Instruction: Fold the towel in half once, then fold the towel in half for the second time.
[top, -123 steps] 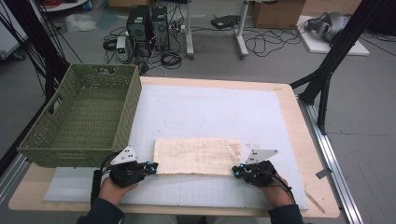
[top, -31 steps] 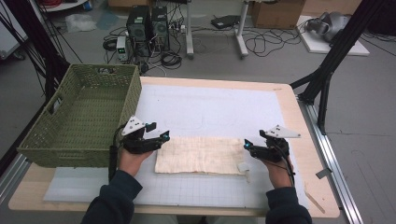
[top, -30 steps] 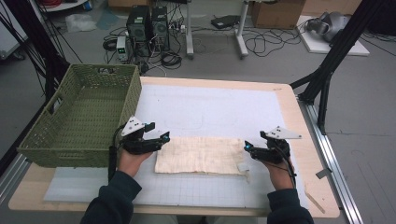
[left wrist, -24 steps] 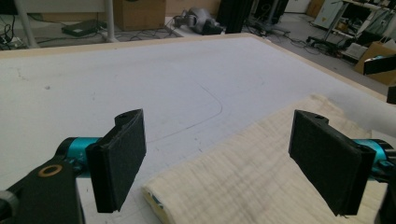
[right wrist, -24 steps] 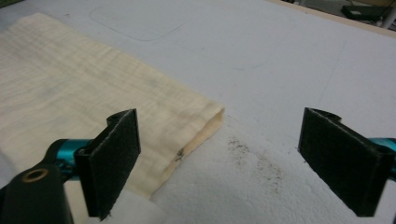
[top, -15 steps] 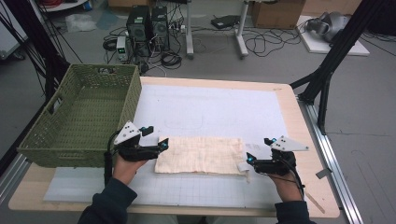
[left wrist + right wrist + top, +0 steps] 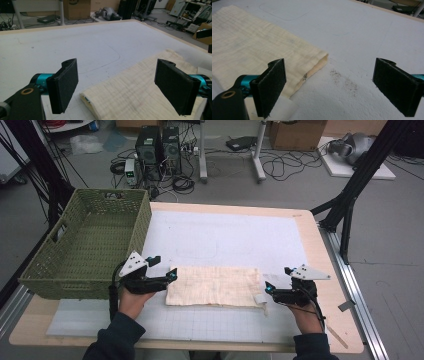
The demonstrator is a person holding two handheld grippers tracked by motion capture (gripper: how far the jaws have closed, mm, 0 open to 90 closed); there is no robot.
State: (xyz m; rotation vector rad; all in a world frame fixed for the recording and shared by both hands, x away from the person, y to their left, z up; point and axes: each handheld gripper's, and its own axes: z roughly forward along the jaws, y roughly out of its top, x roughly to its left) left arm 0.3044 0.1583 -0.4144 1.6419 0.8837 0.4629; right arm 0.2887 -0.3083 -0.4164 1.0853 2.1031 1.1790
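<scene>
A folded cream cloth [image 7: 215,286] lies flat on the white mat [image 7: 225,232], near the front. My left gripper [image 7: 171,274] is at the cloth's left end, open. In the left gripper view its jaws [image 7: 118,85] stand wide apart over the cloth's folded corner [image 7: 135,97] without touching it. My right gripper [image 7: 268,288] is at the cloth's right end, open. Its jaws [image 7: 333,85] have just been opening, and nothing is pinched between them. The cloth's corner [image 7: 312,60] lies on the mat just ahead of the left jaw. A small white tag [image 7: 260,299] sits by that corner.
A green wicker basket [image 7: 85,245] stands at the table's left, close behind my left hand. The wooden table edge [image 7: 327,255] runs along the right, with a black frame leg [image 7: 350,205] beyond it. Computers and cables lie on the floor at the back.
Four seconds ago both grippers were at the cloth's near corners; a second ago they were by its far corners. Since then both have drawn slightly back toward me. The cloth has not moved.
</scene>
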